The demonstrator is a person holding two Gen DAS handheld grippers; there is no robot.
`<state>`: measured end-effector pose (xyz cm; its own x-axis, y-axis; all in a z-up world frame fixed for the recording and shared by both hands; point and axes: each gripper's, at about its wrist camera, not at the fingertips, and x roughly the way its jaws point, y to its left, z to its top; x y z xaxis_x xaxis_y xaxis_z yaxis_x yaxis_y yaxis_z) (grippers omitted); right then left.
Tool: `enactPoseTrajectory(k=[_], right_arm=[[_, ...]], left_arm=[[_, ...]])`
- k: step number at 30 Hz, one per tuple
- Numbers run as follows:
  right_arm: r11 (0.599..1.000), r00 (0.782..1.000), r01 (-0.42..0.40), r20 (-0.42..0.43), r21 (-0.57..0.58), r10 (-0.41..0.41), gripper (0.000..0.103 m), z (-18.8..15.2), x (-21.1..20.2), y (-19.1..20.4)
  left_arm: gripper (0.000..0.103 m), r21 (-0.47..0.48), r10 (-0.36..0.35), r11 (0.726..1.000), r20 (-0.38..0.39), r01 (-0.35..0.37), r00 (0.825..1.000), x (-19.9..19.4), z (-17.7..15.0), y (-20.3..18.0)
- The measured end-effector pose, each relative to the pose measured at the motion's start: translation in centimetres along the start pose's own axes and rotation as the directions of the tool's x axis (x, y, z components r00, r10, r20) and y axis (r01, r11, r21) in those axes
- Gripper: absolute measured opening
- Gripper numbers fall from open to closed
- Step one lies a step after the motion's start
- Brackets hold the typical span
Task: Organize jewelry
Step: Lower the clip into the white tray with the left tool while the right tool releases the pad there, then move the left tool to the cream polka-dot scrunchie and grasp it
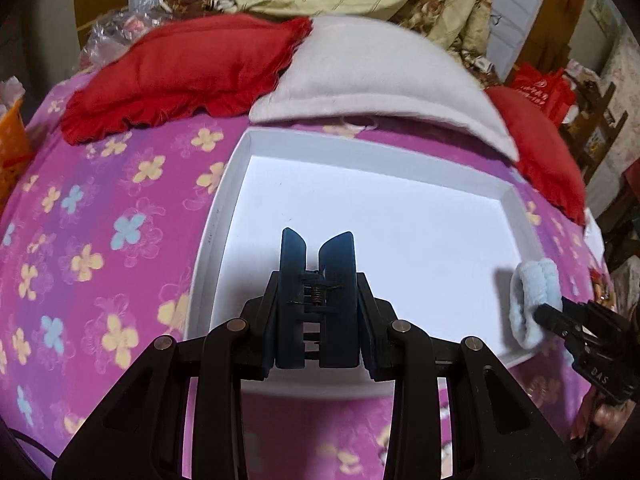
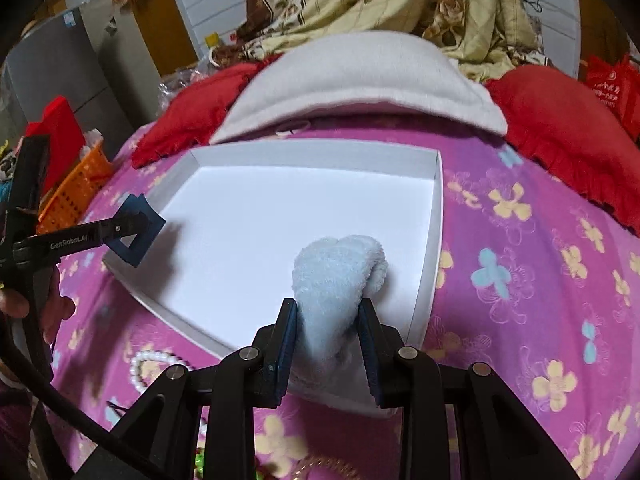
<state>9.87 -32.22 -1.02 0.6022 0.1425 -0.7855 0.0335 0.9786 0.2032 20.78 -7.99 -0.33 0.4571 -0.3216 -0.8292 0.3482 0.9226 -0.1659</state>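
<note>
Here, low in the left-wrist frame, the left gripper clamps one dark blue hair claw clip. In the right-wrist frame's lower centre, the right gripper pinches one fluffy pale-blue scrunchie. Both hang over one shallow white box at mid-frame. One pearl bracelet lies lower left on the flowered purple sheet. Beyond: two red pillows, one grey pillow.

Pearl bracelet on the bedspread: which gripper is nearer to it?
Left. The pearl bracelet lies just outside the white box's near edge; the left gripper hangs above that side, while the right gripper holds over the box's other side.
</note>
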Motion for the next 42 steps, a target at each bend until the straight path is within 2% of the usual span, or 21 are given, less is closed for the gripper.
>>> enactPoseTrajectory(k=[4, 7, 9, 12, 14, 17, 22, 28, 33, 37, 42], right_arm=[[1.0, 1.0, -0.005, -0.026, 0.008, 0.005, 0.029, -0.5, 0.4, -1.0], [1.0, 0.999, -0.021, -0.03, 0.0, 0.021, 0.029, -0.8, -0.1, -1.3], [1.0, 0.999, -0.019, -0.039, -0.01, 0.018, 0.031, -0.8, -0.1, -1.1], [0.999, 0.998, -0.048, -0.048, -0.02, 0.047, 0.046, -0.6, 0.0, -0.6], [0.999, 0.999, -0.039, -0.033, -0.026, 0.038, 0.062, -0.6, -0.4, -0.2], [0.999, 0.999, -0.03, 0.015, -0.032, 0.031, 0.063, -0.6, -1.7, 0.6], [0.999, 0.996, -0.039, 0.074, -0.013, 0.04, 0.065, -1.4, -4.8, 1.5], [0.999, 0.993, -0.007, 0.117, -0.053, 0.013, 0.073, -3.8, -8.5, 3.4], [0.998, 0.991, -0.001, 0.132, -0.067, 0.01, 0.074, -6.2, -11.0, 4.3], [0.998, 0.99, -0.006, 0.14, -0.056, 0.014, 0.08, -7.9, -12.5, 4.7], [0.999, 0.99, -0.018, 0.136, -0.042, 0.024, 0.08, -10.1, -13.5, 5.1]], left_arm=[[0.032, -0.02, 0.014, 1.0, -0.046, -0.015, 0.999, 1.9, -0.6, 0.8], [0.032, -0.011, 0.023, 1.0, -0.046, -0.023, 0.999, 1.9, -1.3, 0.8], [0.039, -0.002, 0.032, 0.999, -0.049, -0.032, 0.998, 1.9, -1.6, 0.7], [0.058, -0.021, 0.026, 0.999, -0.029, -0.027, 0.999, 1.4, -2.0, 0.8], [0.06, -0.041, 0.018, 0.999, -0.018, -0.018, 1.0, 1.1, -2.0, 1.1], [0.063, -0.064, 0.024, 0.998, -0.001, -0.024, 1.0, 0.1, -2.1, 1.3], [0.063, -0.059, 0.06, 0.997, 0.019, -0.059, 0.998, -2.5, -3.0, 0.9], [0.063, 0.004, 0.131, 0.991, 0.089, -0.132, 0.987, -6.3, -5.1, -0.7], [0.063, 0.021, 0.141, 0.989, 0.135, -0.145, 0.981, -9.5, -7.6, -2.0], [0.063, 0.018, 0.151, 0.988, 0.165, -0.156, 0.975, -11.6, -9.6, -2.6], [0.063, 0.014, 0.154, 0.987, 0.182, -0.159, 0.971, -13.6, -11.7, -2.9]])
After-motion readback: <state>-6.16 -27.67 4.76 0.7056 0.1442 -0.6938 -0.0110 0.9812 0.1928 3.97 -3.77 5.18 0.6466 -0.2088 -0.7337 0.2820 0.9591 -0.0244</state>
